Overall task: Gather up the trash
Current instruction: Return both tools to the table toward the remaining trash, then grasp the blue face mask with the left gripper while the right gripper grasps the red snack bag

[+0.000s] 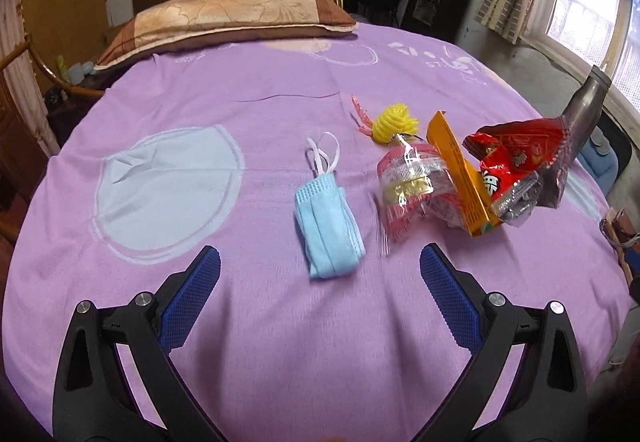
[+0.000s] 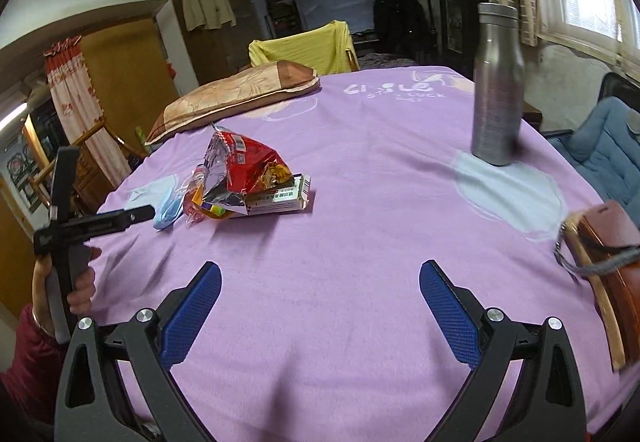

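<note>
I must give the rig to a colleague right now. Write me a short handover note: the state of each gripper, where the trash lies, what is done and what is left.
Left gripper: open, empty, just short of the blue face mask.
Right gripper: open, empty, over bare purple bedsheet.
Trash, all on the sheet: mask, clear wrapper, orange box, red snack bag, yellow net.
Not trash, probably: steel bottle, brown wallet.
Done: nothing visibly collected.
Left: everything; the mask looks nearest. No bin in view.

On the bed I count one blue mask (image 1: 328,219), one red bag (image 1: 516,157), one orange box (image 1: 460,173), one clear wrapper (image 1: 408,185), one yellow net (image 1: 394,121), one bottle (image 2: 496,85), one pillow (image 1: 224,17).
</note>
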